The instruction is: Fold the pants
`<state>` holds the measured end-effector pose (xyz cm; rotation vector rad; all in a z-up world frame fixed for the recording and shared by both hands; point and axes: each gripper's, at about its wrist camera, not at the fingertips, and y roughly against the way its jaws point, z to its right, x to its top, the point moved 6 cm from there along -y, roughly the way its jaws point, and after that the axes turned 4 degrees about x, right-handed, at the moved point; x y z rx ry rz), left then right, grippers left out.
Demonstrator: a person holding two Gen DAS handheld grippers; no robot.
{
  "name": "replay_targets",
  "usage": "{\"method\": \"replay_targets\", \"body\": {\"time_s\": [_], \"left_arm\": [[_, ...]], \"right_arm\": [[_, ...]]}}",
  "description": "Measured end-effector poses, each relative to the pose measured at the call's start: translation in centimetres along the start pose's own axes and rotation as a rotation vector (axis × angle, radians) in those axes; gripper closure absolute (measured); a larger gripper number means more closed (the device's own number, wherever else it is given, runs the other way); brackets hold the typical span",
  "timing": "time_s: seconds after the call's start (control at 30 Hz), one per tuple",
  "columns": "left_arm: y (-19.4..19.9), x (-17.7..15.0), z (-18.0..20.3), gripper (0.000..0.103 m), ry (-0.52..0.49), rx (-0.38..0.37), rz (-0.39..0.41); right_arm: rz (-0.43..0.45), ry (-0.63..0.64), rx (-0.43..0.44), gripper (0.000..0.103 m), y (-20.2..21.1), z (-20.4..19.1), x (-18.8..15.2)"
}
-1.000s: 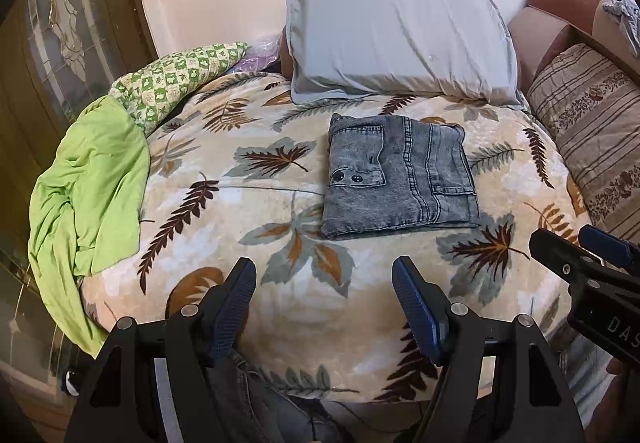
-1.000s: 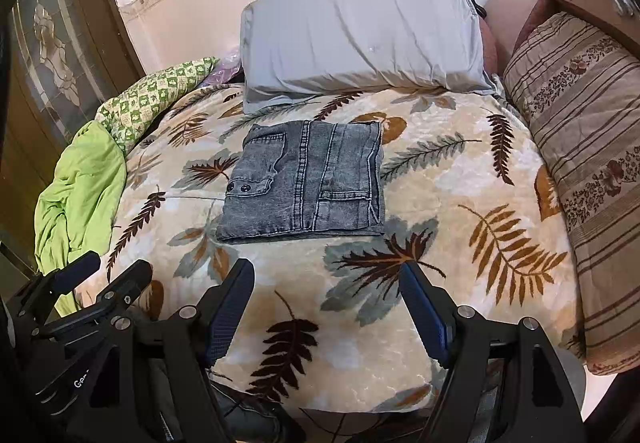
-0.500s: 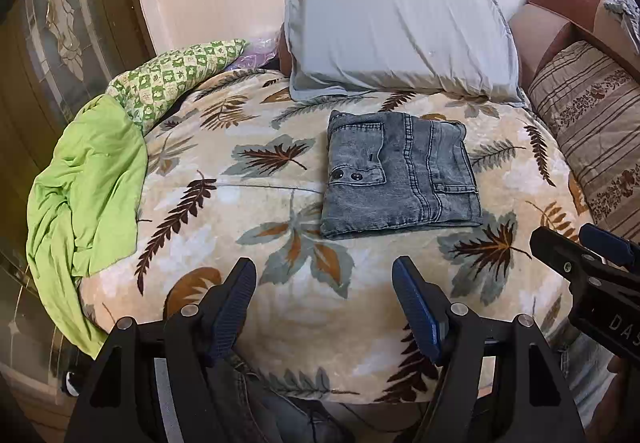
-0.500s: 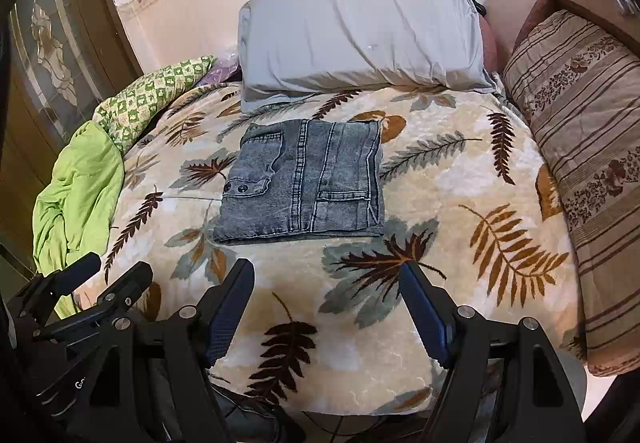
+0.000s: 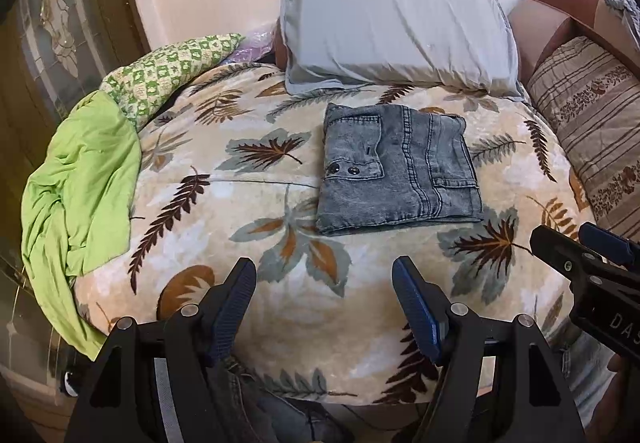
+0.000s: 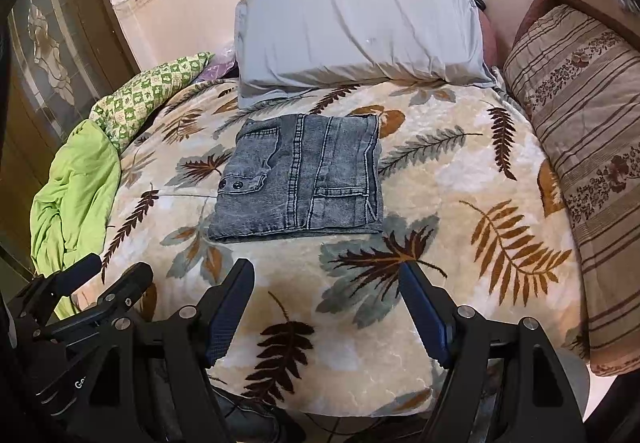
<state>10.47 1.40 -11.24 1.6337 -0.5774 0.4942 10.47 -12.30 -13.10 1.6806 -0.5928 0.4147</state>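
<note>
Grey denim pants (image 5: 396,169) (image 6: 300,179) lie folded into a flat, near-square packet in the middle of the leaf-patterned bed cover (image 5: 248,203) (image 6: 440,183), just in front of the grey pillow. My left gripper (image 5: 324,275) hovers above the bed's near edge, well short of the pants, open with nothing between its fingers. My right gripper (image 6: 326,277) hangs beside it, likewise open and empty. Each gripper shows at the side of the other's view: the right one (image 5: 584,247), the left one (image 6: 112,275).
A grey pillow (image 5: 396,31) leans on the back wall. A striped cushion (image 6: 592,131) lines the right side. A lime-green cloth (image 5: 80,179) and a green checked pillow (image 5: 168,71) lie at the left edge, by a glass-panelled door (image 5: 52,35).
</note>
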Motion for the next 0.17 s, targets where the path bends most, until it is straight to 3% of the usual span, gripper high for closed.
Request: {"method": "replay_targets", "body": {"time_s": [0.17], "left_arm": [[-2.7, 0.1, 0.4, 0.032, -0.008, -0.035, -0.021]], "right_arm": [[-0.014, -0.005, -0.001, 0.027, -1.1, 0.5, -0.1]]}}
